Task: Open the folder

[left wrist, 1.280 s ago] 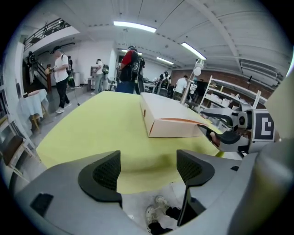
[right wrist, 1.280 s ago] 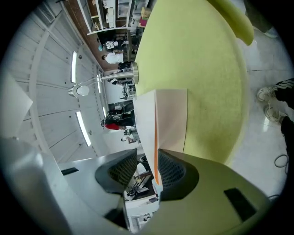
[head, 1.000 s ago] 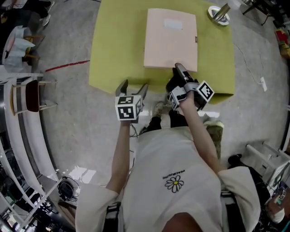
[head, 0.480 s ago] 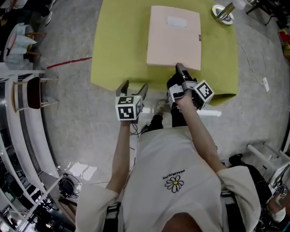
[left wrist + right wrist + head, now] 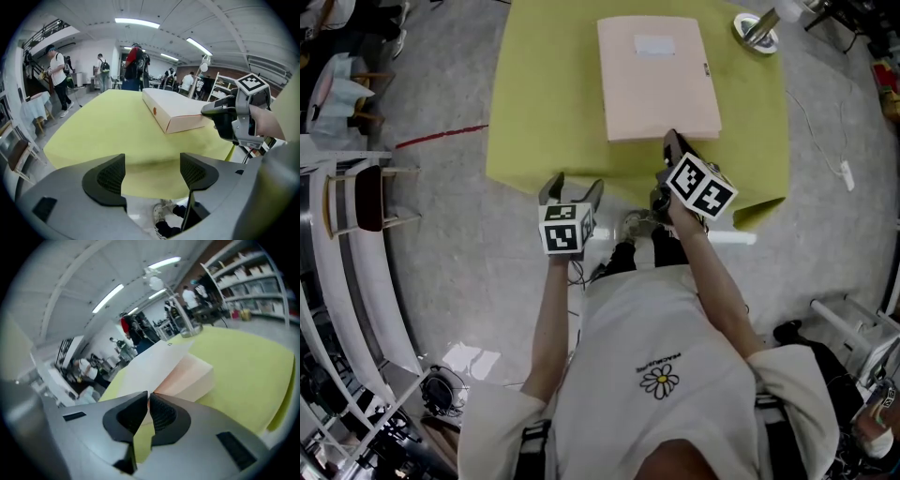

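Note:
A pale pink folder [image 5: 656, 75] lies closed on the yellow-green table [image 5: 544, 103], its spine to the left. My right gripper [image 5: 672, 141] is at the folder's near edge, right of the middle. In the right gripper view its jaws [image 5: 148, 408] are pressed together on the edge of the folder's cover [image 5: 154, 366], which stands a little off the pink body [image 5: 192, 378]. My left gripper [image 5: 571, 187] hangs open over the table's near edge, left of the folder, with nothing between its fingers [image 5: 152, 171]. The left gripper view shows the folder [image 5: 173, 110] and the right gripper [image 5: 227, 115] at its corner.
A round metal lamp base [image 5: 755, 28] stands at the table's far right corner. Chairs and a curved rack [image 5: 366, 197] are on the floor to the left, and a cable with a plug [image 5: 844, 171] lies to the right. People stand in the room beyond the table [image 5: 133, 70].
The right gripper has rolled so its marker cube now faces up, and its jaws have closed at the folder's near edge. The left gripper has stayed in place.

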Demonstrator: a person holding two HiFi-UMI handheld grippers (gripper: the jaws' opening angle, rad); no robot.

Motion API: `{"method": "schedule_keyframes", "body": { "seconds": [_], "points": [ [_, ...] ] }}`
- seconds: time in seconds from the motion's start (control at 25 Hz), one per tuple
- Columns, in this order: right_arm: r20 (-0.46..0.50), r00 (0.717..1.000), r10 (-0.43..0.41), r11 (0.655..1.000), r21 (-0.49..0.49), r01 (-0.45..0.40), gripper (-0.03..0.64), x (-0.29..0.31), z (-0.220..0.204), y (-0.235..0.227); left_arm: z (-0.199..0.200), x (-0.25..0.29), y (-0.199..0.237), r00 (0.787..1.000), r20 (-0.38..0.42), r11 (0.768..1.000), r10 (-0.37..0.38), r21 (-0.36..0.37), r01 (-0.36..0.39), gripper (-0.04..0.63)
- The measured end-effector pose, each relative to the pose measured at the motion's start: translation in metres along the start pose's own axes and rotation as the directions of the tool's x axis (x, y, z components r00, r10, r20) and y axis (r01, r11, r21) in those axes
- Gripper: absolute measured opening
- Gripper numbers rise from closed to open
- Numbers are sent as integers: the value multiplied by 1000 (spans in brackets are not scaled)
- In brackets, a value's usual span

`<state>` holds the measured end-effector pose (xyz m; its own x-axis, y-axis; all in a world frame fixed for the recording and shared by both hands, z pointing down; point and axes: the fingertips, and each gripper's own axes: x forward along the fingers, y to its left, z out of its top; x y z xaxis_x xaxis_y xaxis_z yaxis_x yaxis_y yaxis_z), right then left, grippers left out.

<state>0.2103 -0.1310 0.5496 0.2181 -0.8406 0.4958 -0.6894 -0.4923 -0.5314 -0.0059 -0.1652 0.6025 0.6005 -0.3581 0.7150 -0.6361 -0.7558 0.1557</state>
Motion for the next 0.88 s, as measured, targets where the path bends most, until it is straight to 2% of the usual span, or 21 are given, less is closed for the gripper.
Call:
{"method": "schedule_keyframes", "body": {
  "seconds": [0.08, 0.2, 0.28, 0.36, 0.52, 0.56, 0.64, 0.68, 0.8, 0.88],
  "points": [
    [0, 1000, -11, 987, -163, 11, 18, -1, 1, 8, 1, 0, -1, 1000, 1, 1000, -1, 7, 1, 374],
    [-4, 999, -32, 960, -277, 29, 18, -1, 1, 12, 4, -2, -3, 1000, -2, 1000, 1, 25, -1, 374],
    [1, 999, -53, 921, -385, 49, 23, -1, 0, 11, 4, -1, -4, 1000, -2, 999, 10, 48, -9, 374],
    [10, 998, -66, 868, -493, 62, 23, 0, 0, 11, 5, -1, -6, 1000, -5, 997, 19, 78, -19, 374],
    [49, 996, -74, 701, -708, 86, 25, -1, 4, 26, 5, -2, -8, 1000, -11, 996, 24, 92, -23, 374],
    [67, 995, -76, 638, -764, 100, 25, -1, 4, 30, 5, -4, -8, 1000, -12, 995, 24, 93, -23, 374],
    [106, 993, -57, 477, -870, 120, 17, -3, 5, 43, 4, -7, -7, 1000, -12, 994, 28, 109, -26, 374],
    [105, 994, -42, 442, -890, 113, 15, -4, 4, 48, 3, -9, -7, 999, -13, 992, 31, 123, -30, 374],
    [87, 996, -27, 485, -870, 89, 17, -4, 7, 50, 1, -10, -8, 999, -11, 992, 34, 123, -33, 373],
    [100, 995, -4, 464, -881, 90, 17, -6, 12, 59, 2, -13, -7, 999, -3, 994, 35, 100, -35, 373]
  ]
}}
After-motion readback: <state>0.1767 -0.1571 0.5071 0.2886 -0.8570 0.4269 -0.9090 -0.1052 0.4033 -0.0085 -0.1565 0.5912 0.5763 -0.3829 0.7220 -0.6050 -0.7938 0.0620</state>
